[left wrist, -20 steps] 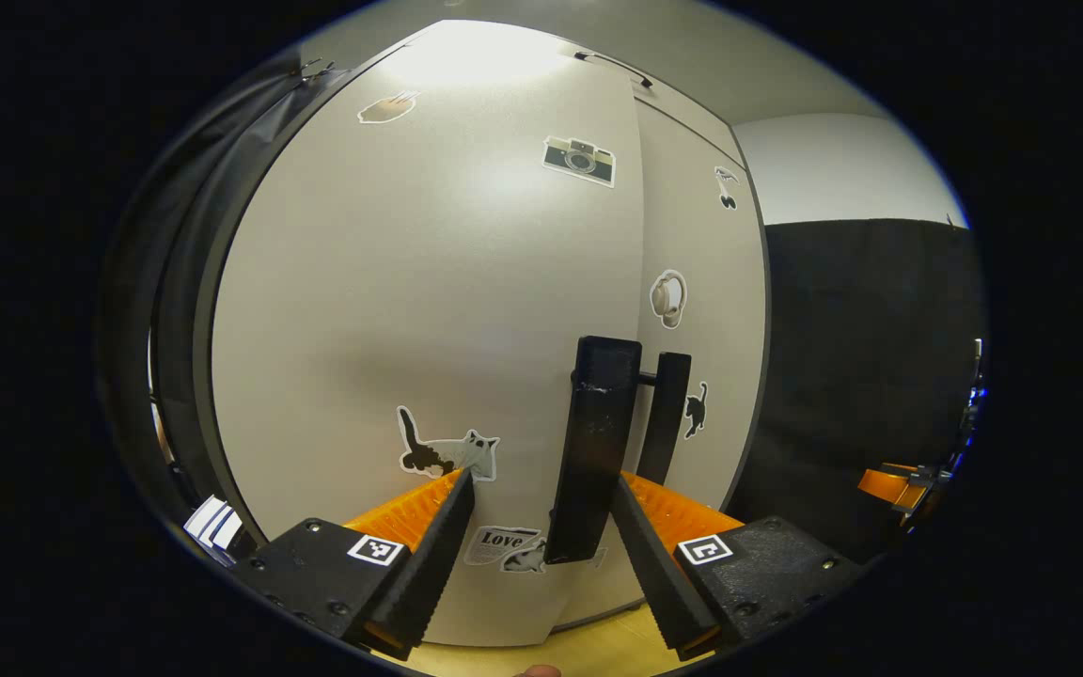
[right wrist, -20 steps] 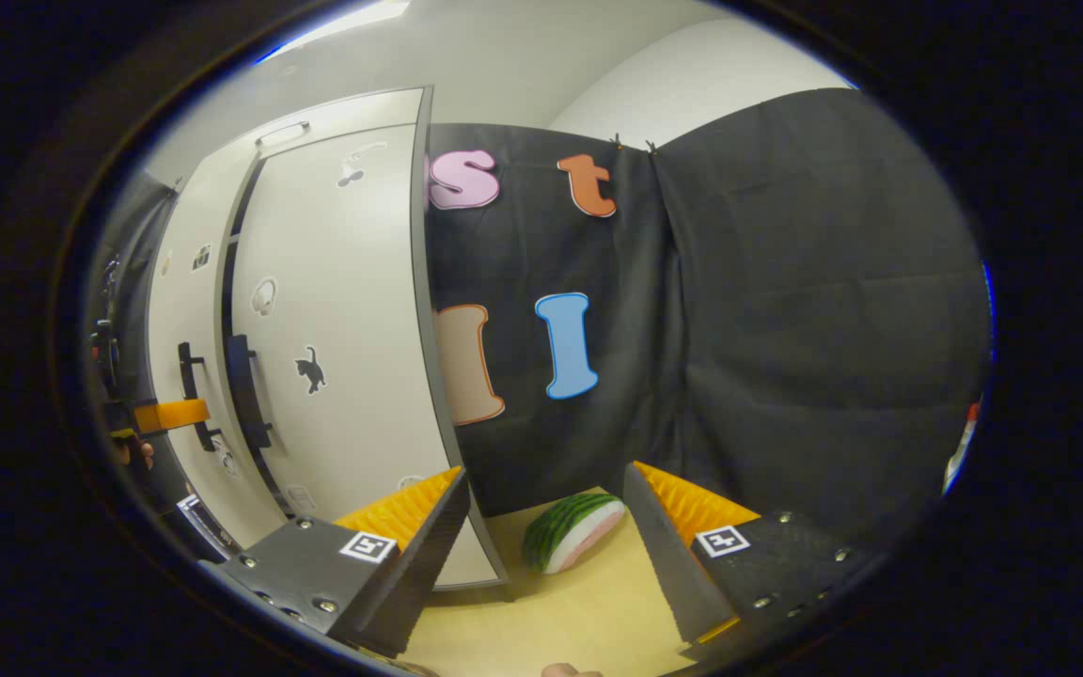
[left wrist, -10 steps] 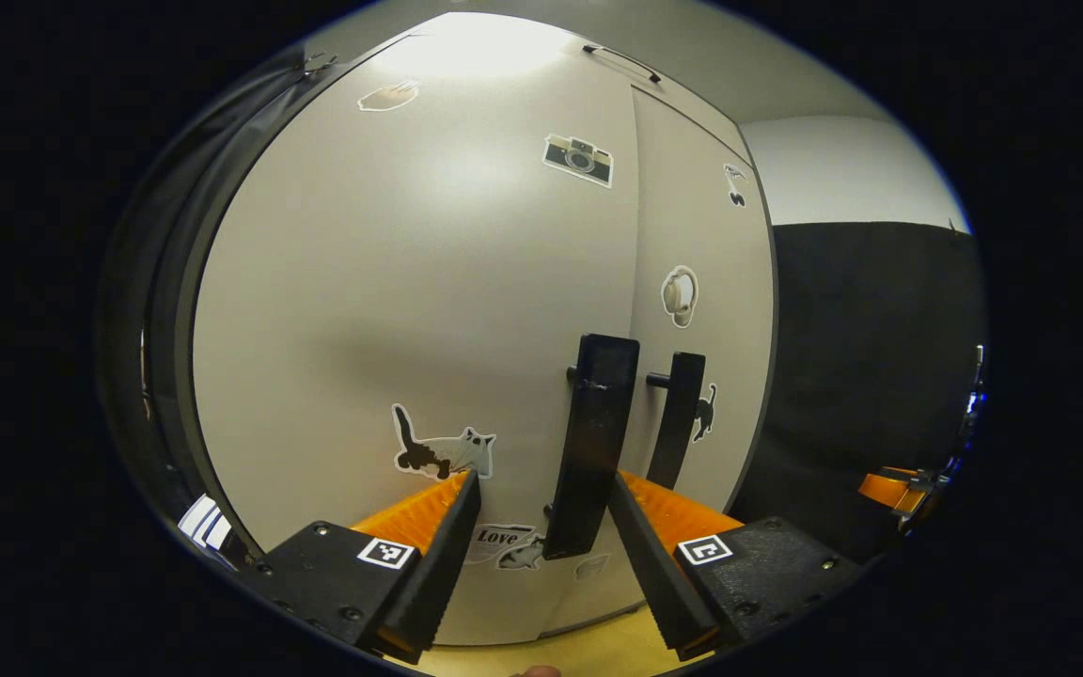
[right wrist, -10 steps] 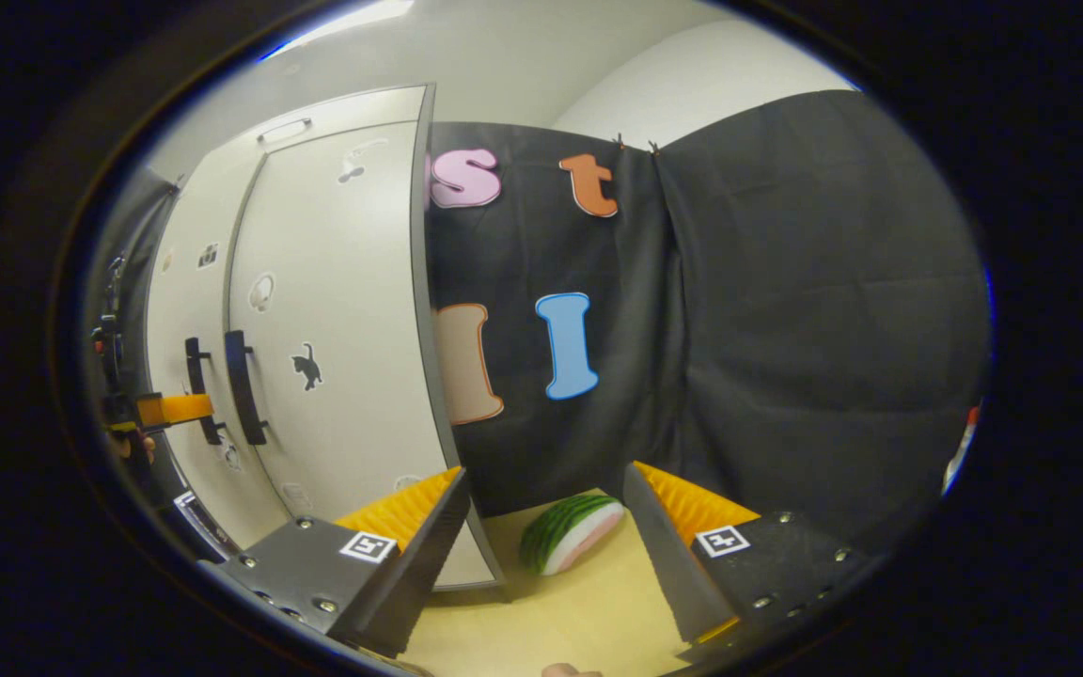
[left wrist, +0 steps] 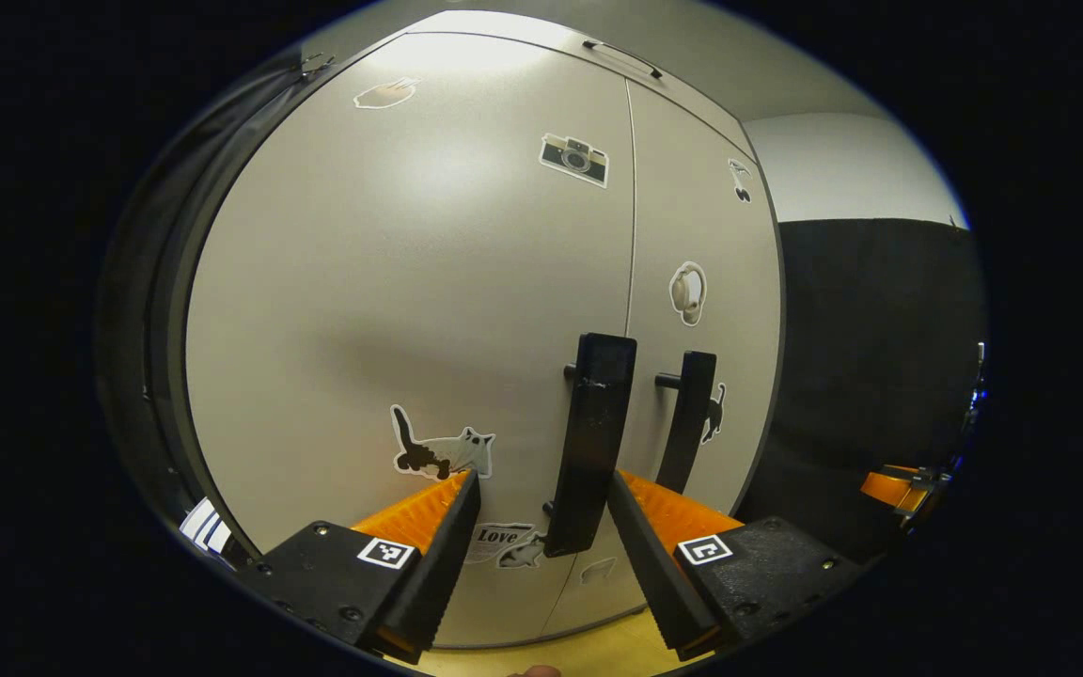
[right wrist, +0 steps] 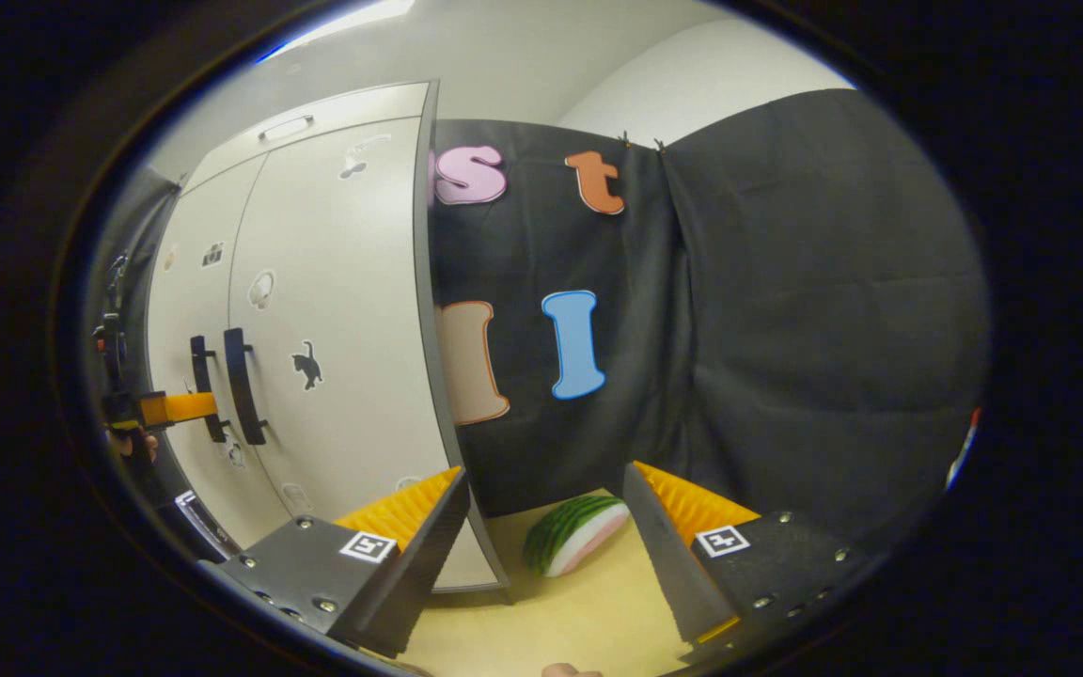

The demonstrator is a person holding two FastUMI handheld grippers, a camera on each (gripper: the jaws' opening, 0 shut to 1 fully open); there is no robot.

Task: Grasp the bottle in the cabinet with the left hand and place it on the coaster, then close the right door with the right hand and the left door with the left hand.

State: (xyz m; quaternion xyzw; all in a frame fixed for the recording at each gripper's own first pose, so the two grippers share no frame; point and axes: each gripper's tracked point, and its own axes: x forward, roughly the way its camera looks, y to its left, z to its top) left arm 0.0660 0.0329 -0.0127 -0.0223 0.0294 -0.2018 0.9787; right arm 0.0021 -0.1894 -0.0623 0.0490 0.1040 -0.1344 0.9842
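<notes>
Against the black cloth wall, the pale grey left cabinet door has swung flush, I think; my left gripper straddles its black bar handle, fingers spread; my right gripper idles, released.

surface: pale wood table | on it: cabinet at left; watermelon slice just right of cabinet, near black cloth
</notes>
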